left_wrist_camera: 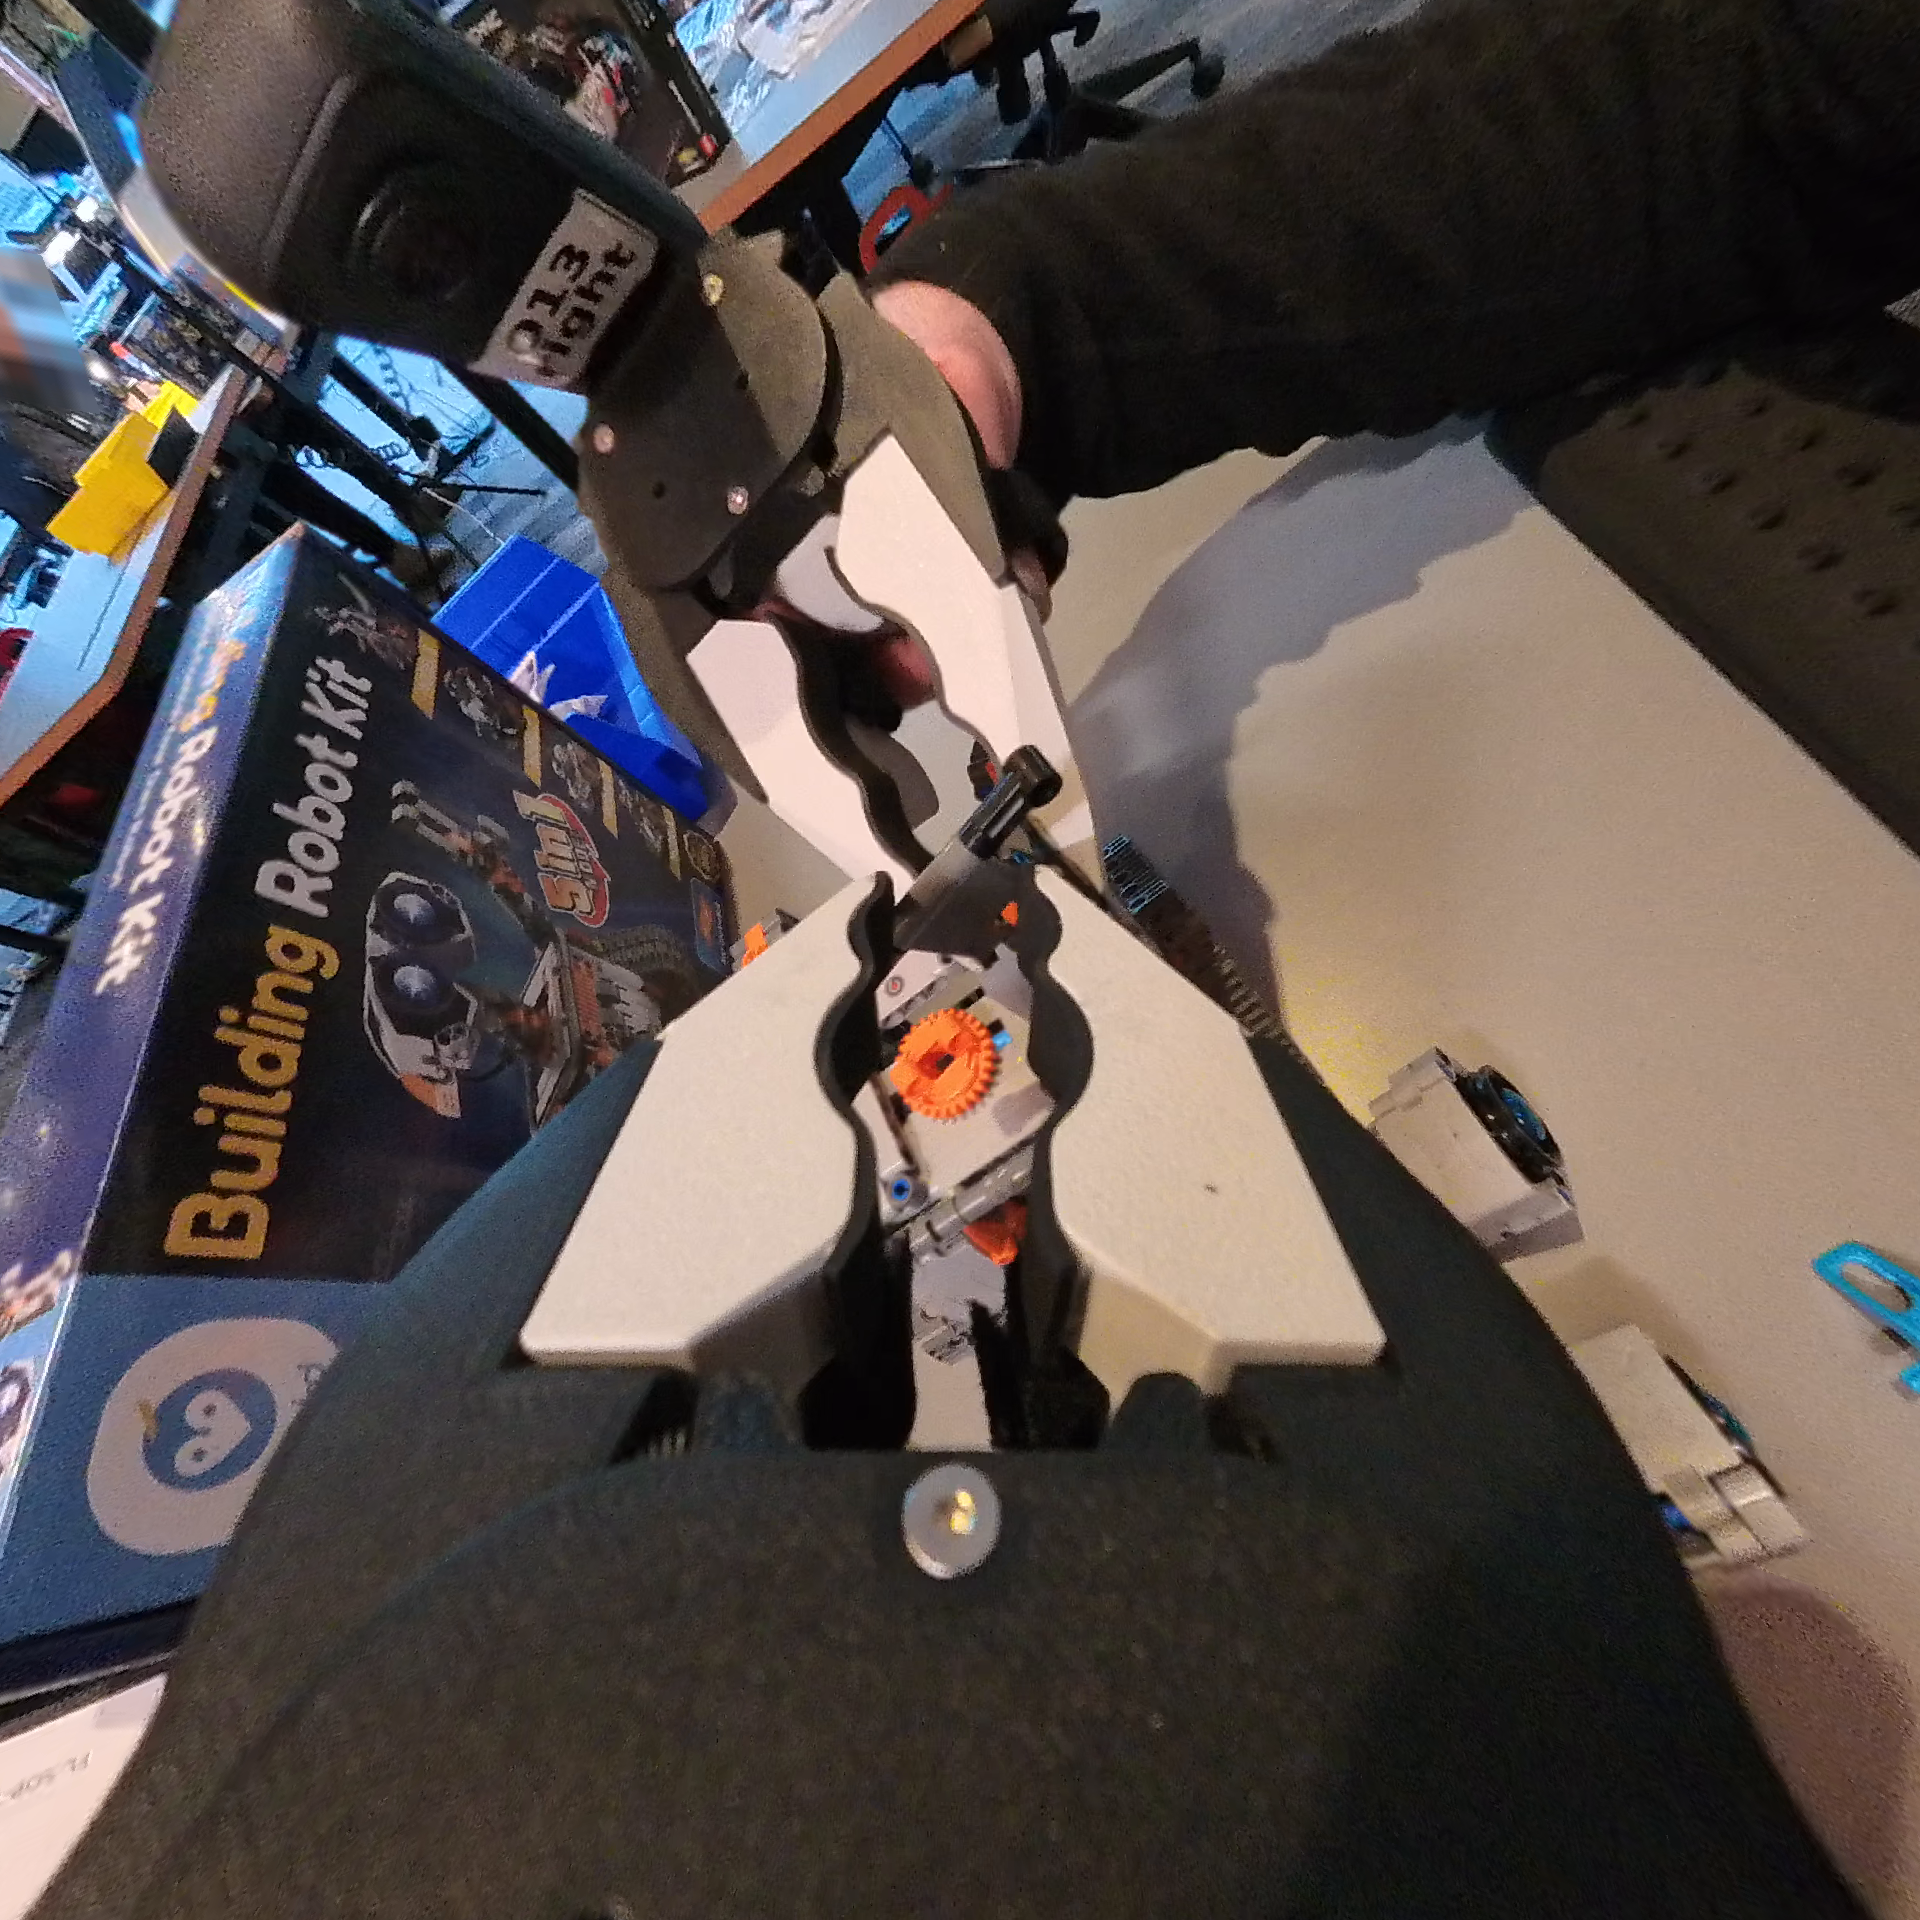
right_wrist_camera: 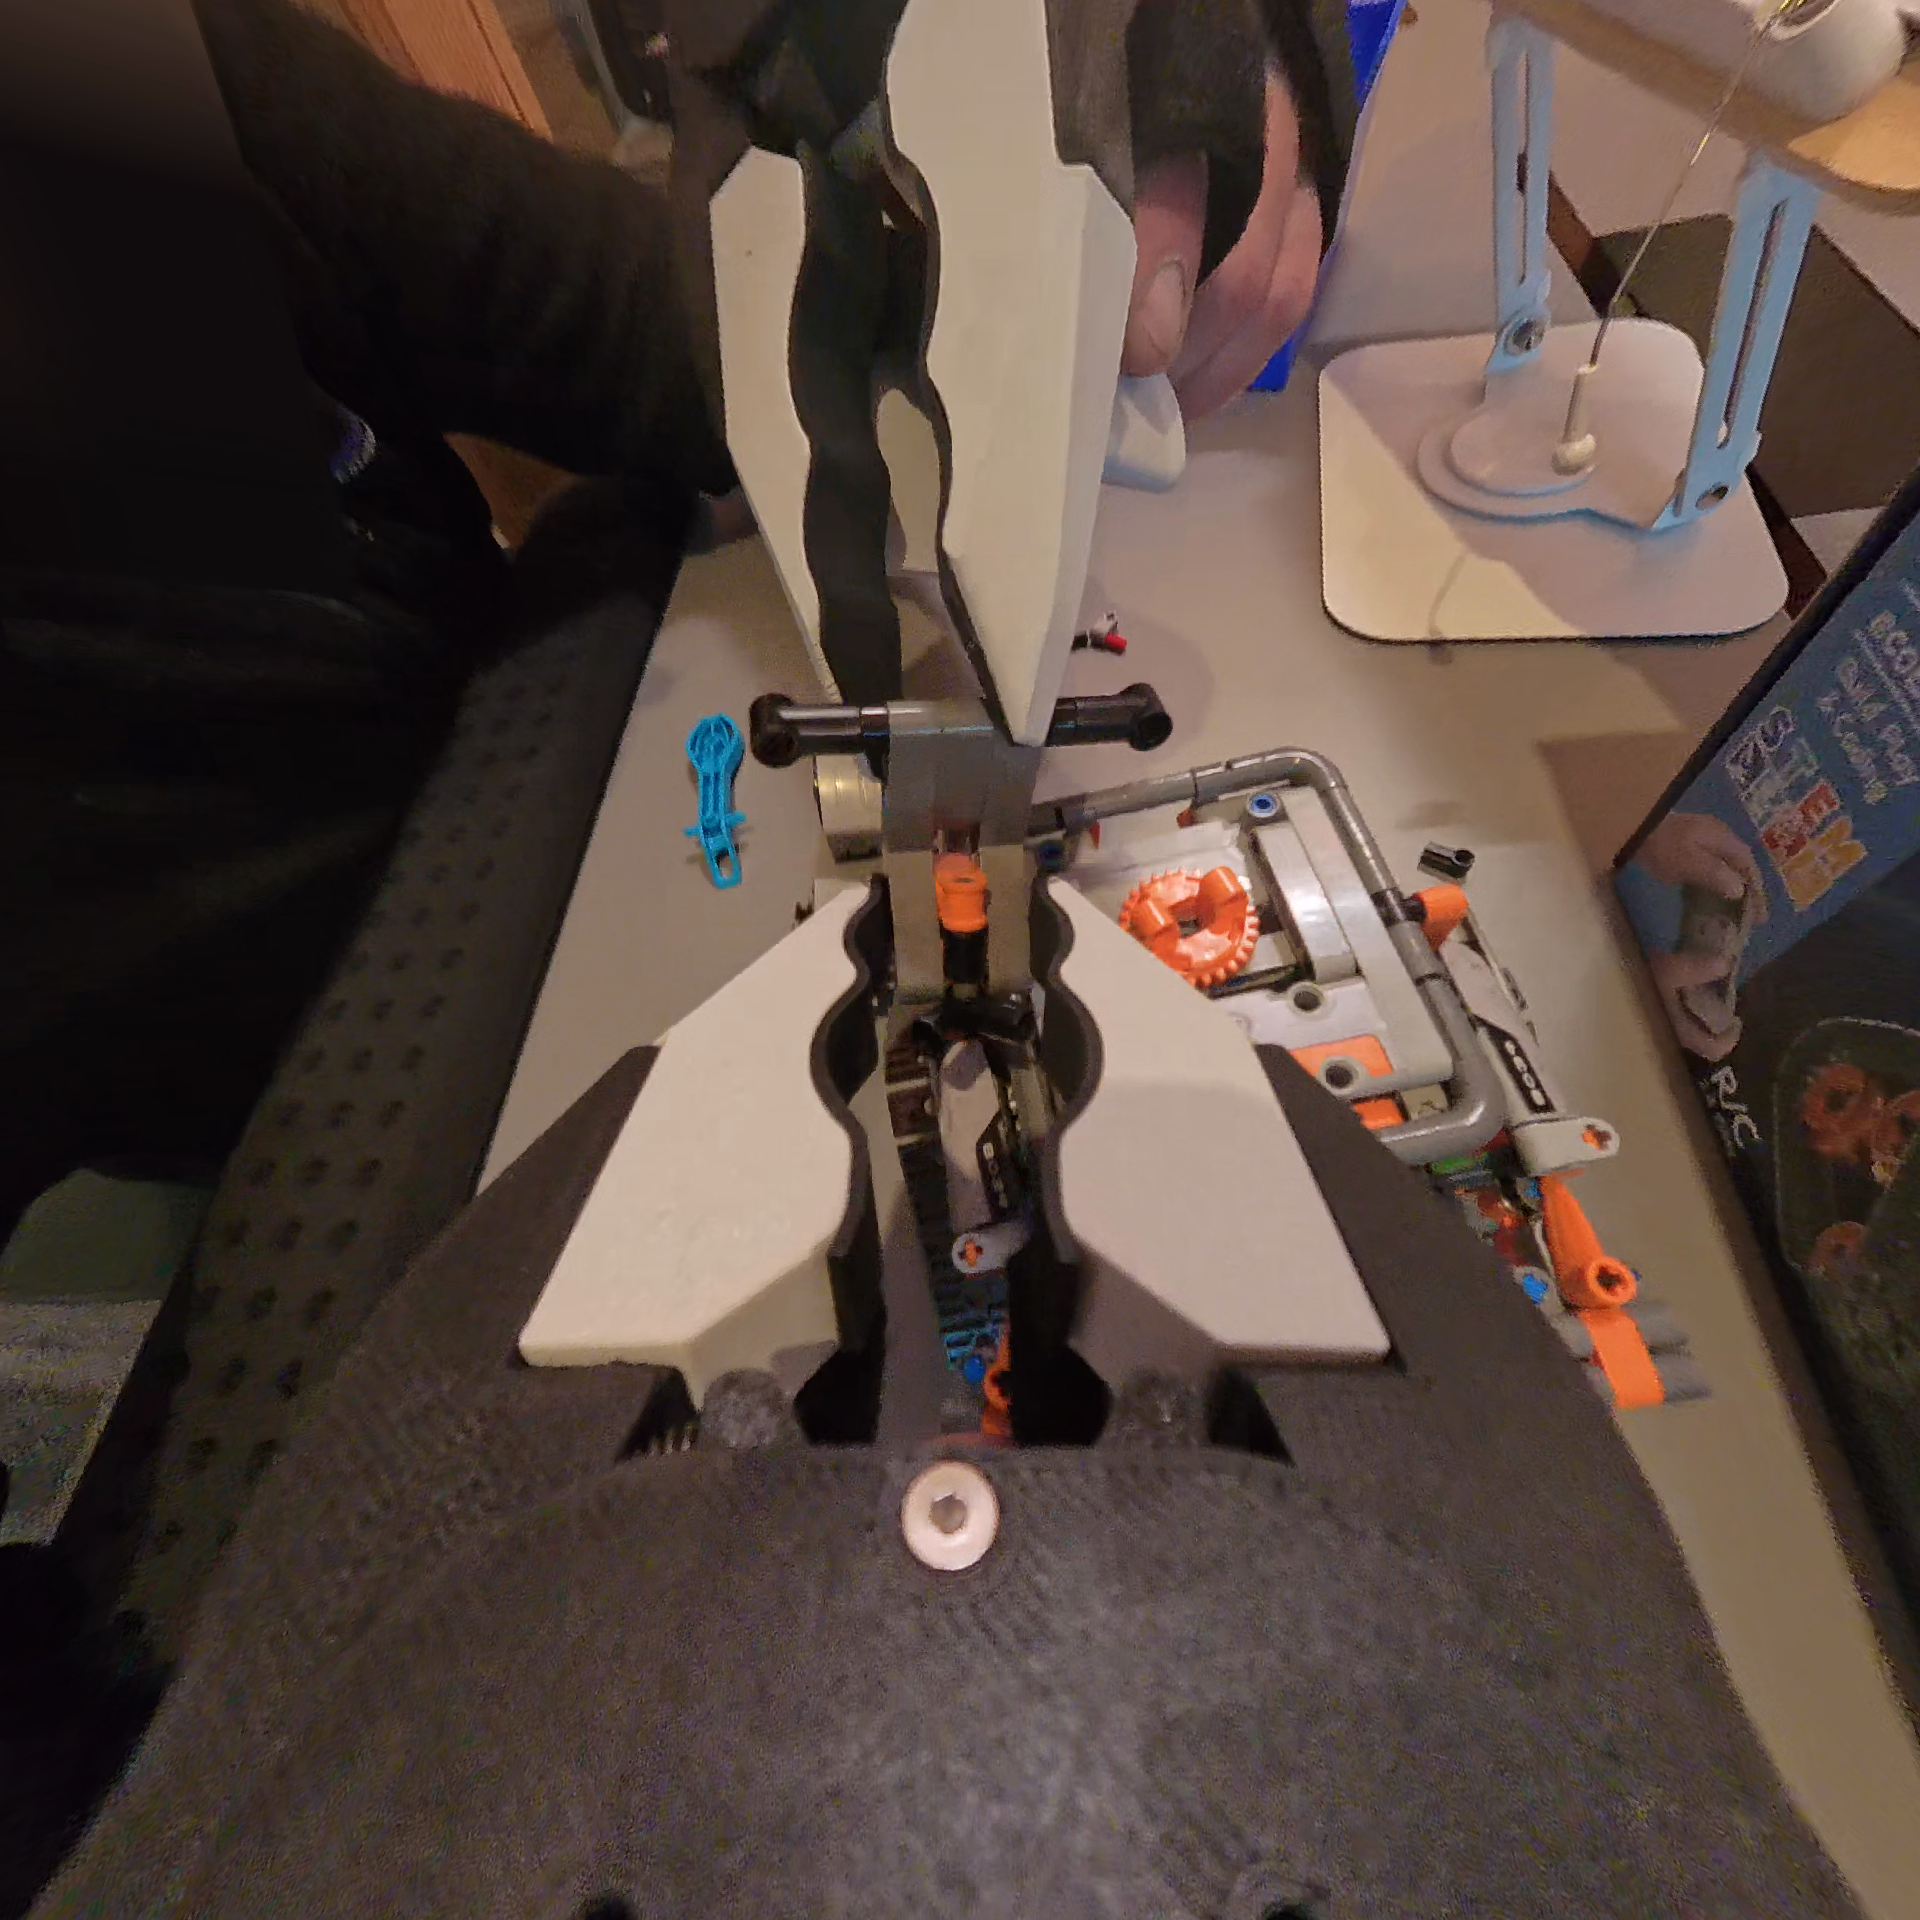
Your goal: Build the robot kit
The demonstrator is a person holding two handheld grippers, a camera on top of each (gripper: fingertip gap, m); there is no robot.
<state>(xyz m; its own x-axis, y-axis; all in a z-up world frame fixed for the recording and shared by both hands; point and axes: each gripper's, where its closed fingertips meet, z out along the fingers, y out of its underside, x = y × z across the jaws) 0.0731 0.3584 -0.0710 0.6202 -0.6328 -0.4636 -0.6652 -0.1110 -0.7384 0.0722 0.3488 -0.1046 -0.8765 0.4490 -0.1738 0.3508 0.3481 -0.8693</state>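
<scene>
Left gripper (left_wrist_camera: 954,925): fingers clamped on grey-and-black brick assembly (right_wrist_camera: 956,790).
Right gripper (right_wrist_camera: 956,914): closed on same assembly.
Printed blue kit box (left_wrist_camera: 312,987): table's (left_wrist_camera: 1455,831) left edge.

On the table (right_wrist_camera: 1278,686) the brick-built model (right_wrist_camera: 1340,997) lies right of the right gripper (right_wrist_camera: 956,914), with the kit box (right_wrist_camera: 1808,852) further right. A small plastic tool (right_wrist_camera: 715,795) lies left, a stand (right_wrist_camera: 1548,488) behind. The left gripper (right_wrist_camera: 935,707) meets an upright frame (right_wrist_camera: 951,800) from the far side

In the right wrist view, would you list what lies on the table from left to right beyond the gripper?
Blue plastic tool → grey upright piece with black crossbar → orange gear → printed box.
</scene>
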